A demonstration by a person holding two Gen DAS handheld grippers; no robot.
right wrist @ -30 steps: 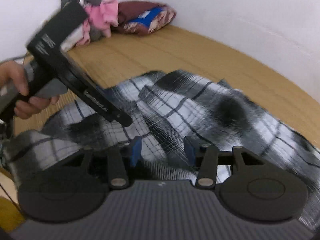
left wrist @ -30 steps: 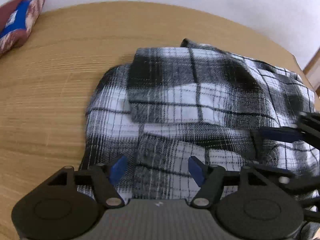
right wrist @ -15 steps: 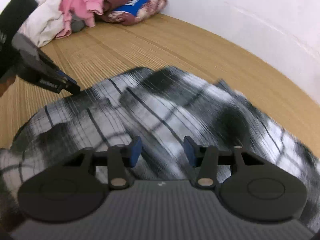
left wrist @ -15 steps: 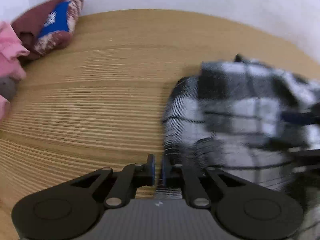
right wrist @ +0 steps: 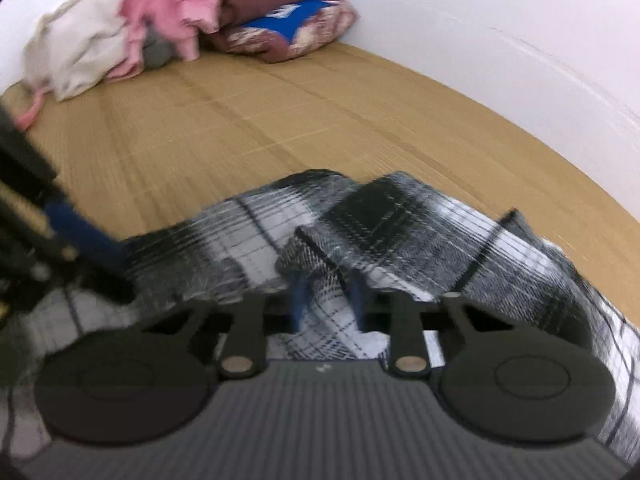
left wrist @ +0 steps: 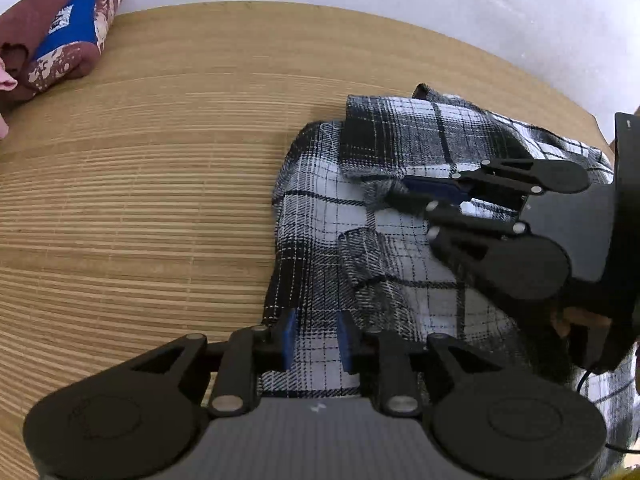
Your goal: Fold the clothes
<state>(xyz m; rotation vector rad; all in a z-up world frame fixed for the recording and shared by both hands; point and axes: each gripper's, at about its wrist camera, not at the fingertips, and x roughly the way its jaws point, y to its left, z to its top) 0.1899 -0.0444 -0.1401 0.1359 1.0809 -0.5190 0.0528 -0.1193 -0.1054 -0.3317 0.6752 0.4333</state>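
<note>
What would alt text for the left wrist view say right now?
The left gripper hangs over the near edge of a black-and-white plaid shirt on a bamboo mat, jaws opening with cloth between them. The right gripper reaches in from the right onto a fold, closing. A maroon-and-blue cushion lies far left.

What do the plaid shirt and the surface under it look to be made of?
Plaid shirt: soft woven cloth, likely brushed cotton flannel; matte, twill lines visible, drapes in folds. Mat: probably woven bamboo or rush; fine parallel tan slats with a slight sheen.
</note>
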